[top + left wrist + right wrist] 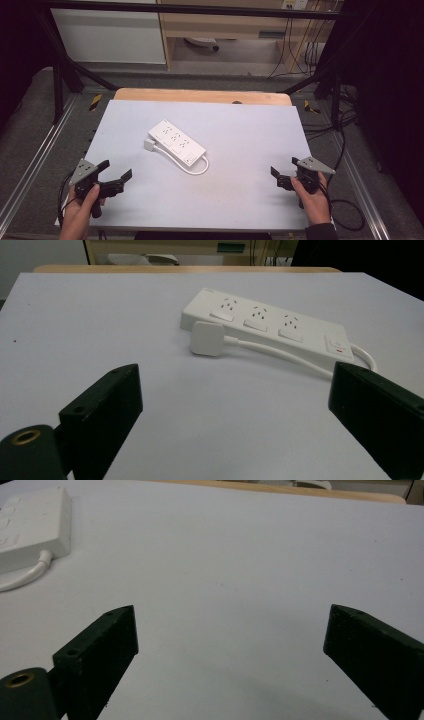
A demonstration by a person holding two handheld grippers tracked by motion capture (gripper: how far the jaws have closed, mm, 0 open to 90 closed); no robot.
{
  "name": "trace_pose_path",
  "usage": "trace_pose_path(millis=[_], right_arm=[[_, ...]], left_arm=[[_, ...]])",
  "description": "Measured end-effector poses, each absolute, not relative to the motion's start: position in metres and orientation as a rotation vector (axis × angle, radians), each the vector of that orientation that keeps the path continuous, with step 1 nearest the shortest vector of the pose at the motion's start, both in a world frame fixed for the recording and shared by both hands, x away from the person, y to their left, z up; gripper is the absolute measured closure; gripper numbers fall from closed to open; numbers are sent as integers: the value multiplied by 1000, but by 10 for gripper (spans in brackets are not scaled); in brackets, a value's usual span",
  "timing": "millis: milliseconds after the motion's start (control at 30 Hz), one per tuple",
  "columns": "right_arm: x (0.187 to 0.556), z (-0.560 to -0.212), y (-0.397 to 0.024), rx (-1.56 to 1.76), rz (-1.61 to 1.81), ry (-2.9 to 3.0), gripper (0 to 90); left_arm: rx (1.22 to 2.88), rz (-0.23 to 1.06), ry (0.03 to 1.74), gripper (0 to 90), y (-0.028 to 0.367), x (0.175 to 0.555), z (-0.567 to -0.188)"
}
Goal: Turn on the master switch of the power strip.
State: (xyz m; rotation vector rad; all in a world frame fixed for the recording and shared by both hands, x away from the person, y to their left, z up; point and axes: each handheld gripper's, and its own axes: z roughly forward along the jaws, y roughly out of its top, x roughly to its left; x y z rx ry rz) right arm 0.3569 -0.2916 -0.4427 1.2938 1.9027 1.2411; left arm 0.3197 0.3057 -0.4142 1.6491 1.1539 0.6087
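power strip [176, 143] mid-table, both grippers' fingers apart, near front corners, bare table [240, 195] between

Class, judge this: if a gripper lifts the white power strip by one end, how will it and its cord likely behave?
The power strip looks like a rigid plastic box, so it should stay stiff. Its cord lies looped, so it probably dangles, and the plug would swing. Smooth casing may slip.
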Motion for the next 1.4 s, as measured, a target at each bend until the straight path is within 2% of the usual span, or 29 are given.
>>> trace_pose_path(millis=[867, 900, 1400], right_arm=[[356, -438, -272, 1202, 1243, 1963, 30], [356, -438, -270, 1200, 1244, 1966, 30], [355, -437, -257, 1153, 1255, 2010, 32]], left_arm=[[1618, 555, 1085, 71, 304, 316, -407], [1602, 525, 1070, 70, 304, 318, -406], [1597, 513, 1041, 92, 288, 328, -393]])
